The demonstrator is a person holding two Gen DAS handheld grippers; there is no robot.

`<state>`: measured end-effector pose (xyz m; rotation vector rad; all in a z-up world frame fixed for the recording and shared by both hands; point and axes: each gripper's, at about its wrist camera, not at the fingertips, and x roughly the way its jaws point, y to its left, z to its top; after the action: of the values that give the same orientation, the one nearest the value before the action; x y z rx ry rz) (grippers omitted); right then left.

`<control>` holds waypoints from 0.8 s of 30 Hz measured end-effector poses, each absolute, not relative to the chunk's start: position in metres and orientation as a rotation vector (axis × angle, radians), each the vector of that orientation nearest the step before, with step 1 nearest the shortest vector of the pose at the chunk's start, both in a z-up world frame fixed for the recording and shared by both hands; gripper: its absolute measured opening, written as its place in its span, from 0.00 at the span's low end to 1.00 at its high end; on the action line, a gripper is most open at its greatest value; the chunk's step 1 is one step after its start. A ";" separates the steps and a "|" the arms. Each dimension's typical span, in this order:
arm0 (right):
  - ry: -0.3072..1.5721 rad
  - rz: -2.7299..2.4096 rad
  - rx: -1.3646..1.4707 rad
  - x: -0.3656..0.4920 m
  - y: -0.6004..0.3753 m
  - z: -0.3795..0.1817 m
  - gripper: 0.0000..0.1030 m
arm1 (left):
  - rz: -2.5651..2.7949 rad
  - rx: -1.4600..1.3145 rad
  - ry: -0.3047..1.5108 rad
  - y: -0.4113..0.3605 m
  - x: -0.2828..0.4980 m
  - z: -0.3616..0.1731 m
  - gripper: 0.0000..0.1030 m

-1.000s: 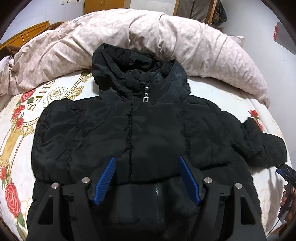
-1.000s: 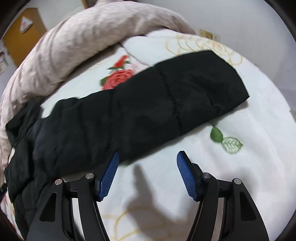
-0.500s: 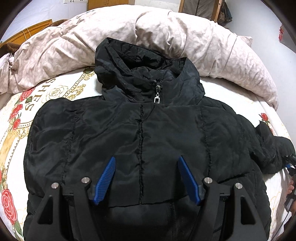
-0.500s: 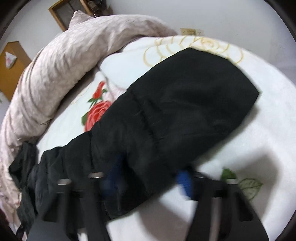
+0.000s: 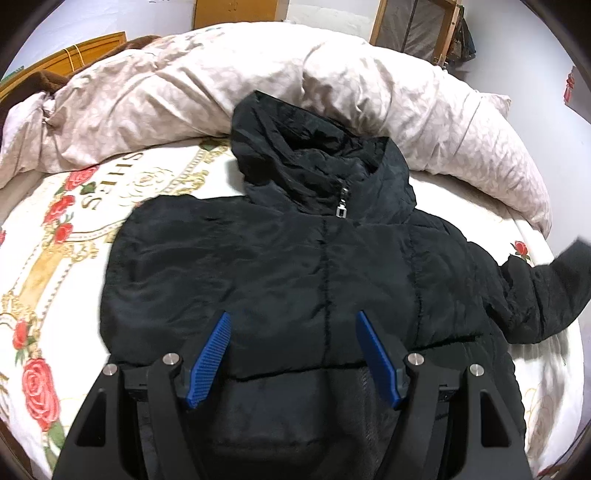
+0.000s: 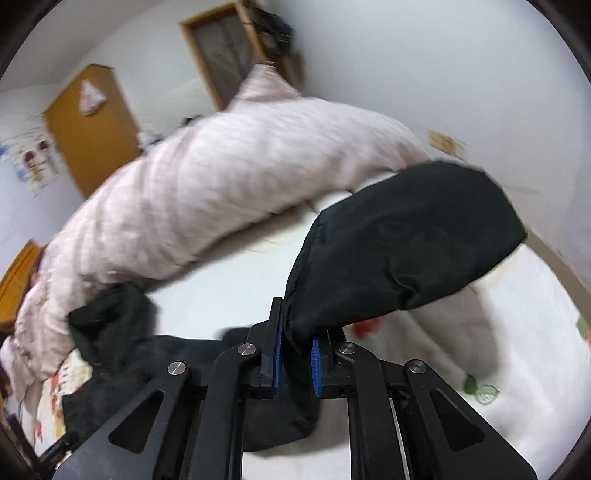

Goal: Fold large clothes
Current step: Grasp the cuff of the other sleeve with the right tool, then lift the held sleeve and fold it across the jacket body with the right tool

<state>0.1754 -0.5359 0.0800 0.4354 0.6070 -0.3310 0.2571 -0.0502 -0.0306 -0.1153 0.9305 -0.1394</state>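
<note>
- Left wrist view: black hooded puffer jacket point(image 5: 295, 273), front up and zipped, spread flat on the bed sheet point(image 5: 62, 280), which is white with red roses and gold ornament.
- Hood point(image 5: 295, 147) at the far end, its top touching the pale pink duvet point(image 5: 184, 85) bunched along the far side of the bed.
- Silver zipper pull point(image 5: 341, 211) at the collar, on the jacket's centre line.
- Sleeve point(image 5: 546, 288) at the picture's right edge, lifted off the sheet, cuff end raised and blurred.
- Left gripper point(image 5: 293, 358): blue-padded tongs wide apart, holding nothing, poised over the lower front of the jacket; contact with the cloth cannot be told.
- Background: orange-brown wooden door point(image 5: 240, 11) and a wood-framed screen point(image 5: 413, 33) by the far wall.
- Right wrist view (blurred): right gripper point(image 6: 297, 363), tongs closed together on the sleeve point(image 6: 402, 247), pinching its edge between the blue pads.
- Sleeve end stands up beyond the tongs, clear of the sheet point(image 6: 517, 332).
- Rest of the jacket point(image 6: 122, 332) lies lower left; duvet point(image 6: 221, 184) behind it.
</note>
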 end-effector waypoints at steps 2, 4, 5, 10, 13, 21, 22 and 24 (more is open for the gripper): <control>0.595 -0.277 0.406 0.183 -0.512 0.097 0.12 | -0.131 -0.110 0.925 -0.042 0.254 -0.023 0.70; 0.589 -0.211 0.369 0.193 -0.479 0.113 0.11 | -0.131 -0.114 0.910 -0.034 0.251 -0.015 0.70; 0.589 -0.177 0.353 0.199 -0.462 0.119 0.11 | -0.131 -0.118 0.903 -0.030 0.249 -0.012 0.70; 0.610 -0.032 0.290 0.226 -0.382 0.127 0.11 | -0.131 -0.143 0.869 -0.006 0.245 -0.001 0.70; 0.637 0.039 0.259 0.242 -0.337 0.121 0.11 | -0.124 -0.158 0.855 0.009 0.246 -0.002 0.70; 0.781 0.198 0.217 0.280 -0.238 0.054 0.11 | -0.081 -0.245 0.853 0.058 0.257 -0.027 0.70; 0.808 0.217 0.213 0.285 -0.226 0.042 0.11 | -0.075 -0.264 0.863 0.063 0.259 -0.030 0.70; 0.858 0.248 0.197 0.294 -0.206 0.015 0.11 | -0.073 -0.292 0.880 0.072 0.262 -0.033 0.70</control>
<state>0.2936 -0.2061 0.0154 0.1966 0.8579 0.2484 0.2622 0.0717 -0.0331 -0.2919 0.8801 -0.0727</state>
